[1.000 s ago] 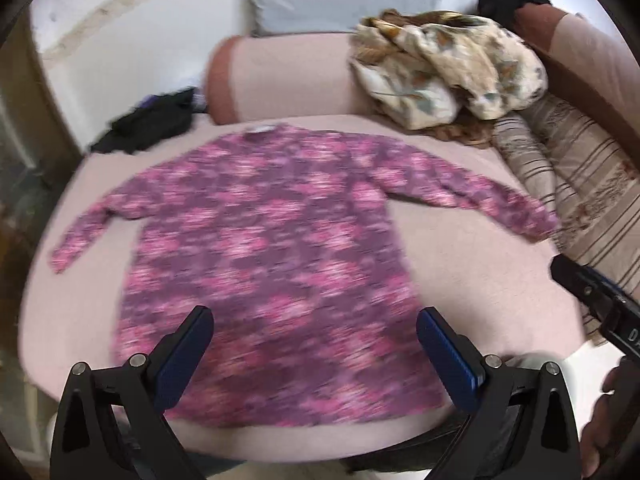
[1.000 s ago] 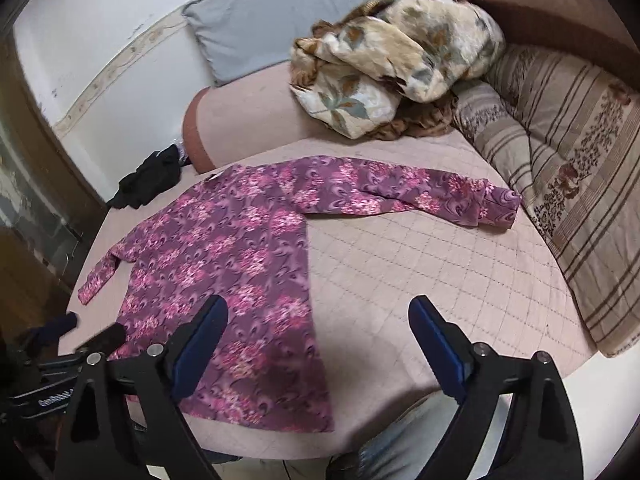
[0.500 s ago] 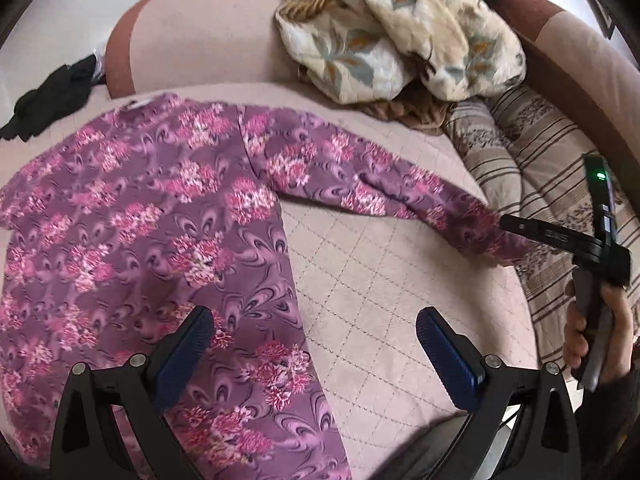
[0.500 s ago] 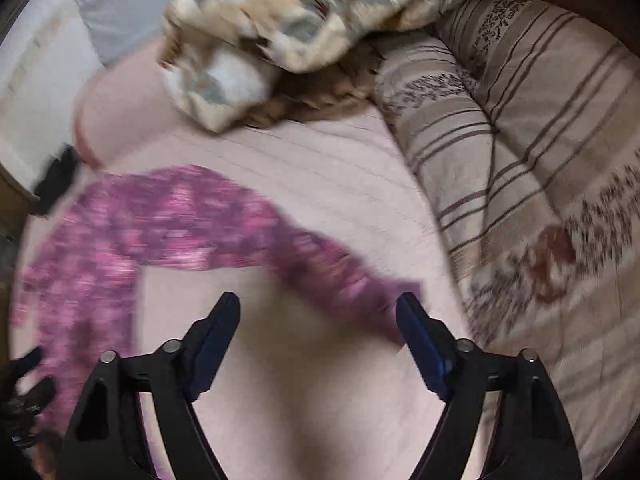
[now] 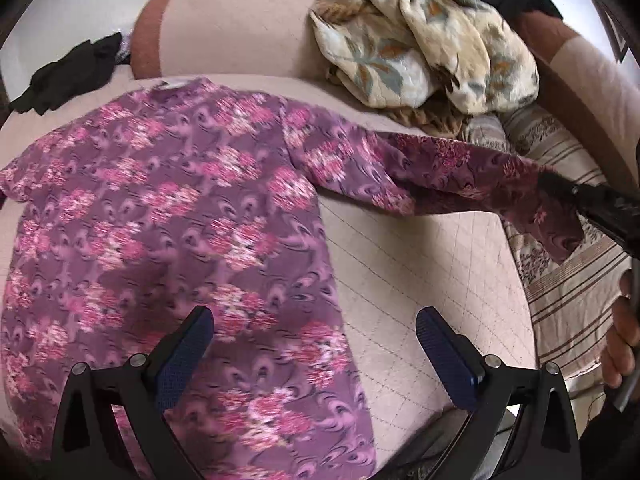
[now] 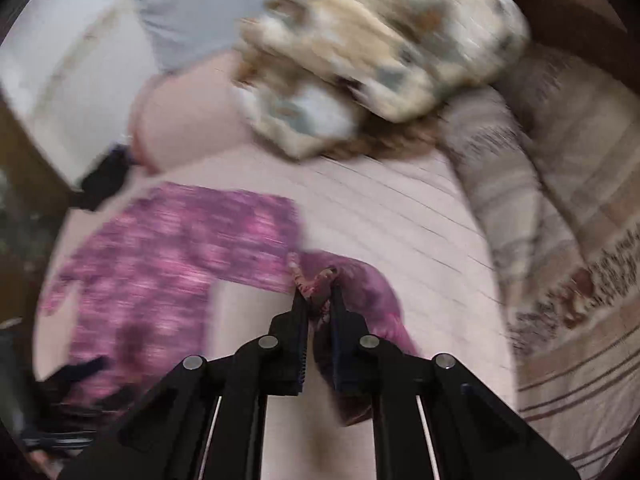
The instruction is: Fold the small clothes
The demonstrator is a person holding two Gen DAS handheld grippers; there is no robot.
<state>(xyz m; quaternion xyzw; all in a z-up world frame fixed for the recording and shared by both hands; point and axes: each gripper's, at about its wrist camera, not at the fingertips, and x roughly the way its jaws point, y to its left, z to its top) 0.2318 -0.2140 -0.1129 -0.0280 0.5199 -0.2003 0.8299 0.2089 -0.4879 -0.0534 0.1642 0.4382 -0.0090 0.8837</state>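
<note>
Sleeve [image 6: 316, 280] — pinched in right gripper [image 6: 316, 292] jaws | left gripper [image 5: 316, 328] — over shirt [image 5: 168, 216]

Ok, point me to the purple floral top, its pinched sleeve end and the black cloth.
purple floral top [image 5: 168, 216]: left wrist view, middle of its body.
sleeve end [image 6: 316, 282]: right wrist view, cuff fabric between the closed fingers.
black cloth [image 5: 68, 76]: left wrist view, middle of the bundle.

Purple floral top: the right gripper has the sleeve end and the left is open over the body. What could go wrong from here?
1. The right gripper, jaws just closed, pinches only the cuff edge of the purple floral top; the sleeve may slip out.
2. The left gripper is open and pins nothing, so the pull may drag the body askew.
3. The lifted sleeve hangs near the crumpled blanket and could snag it.
</note>
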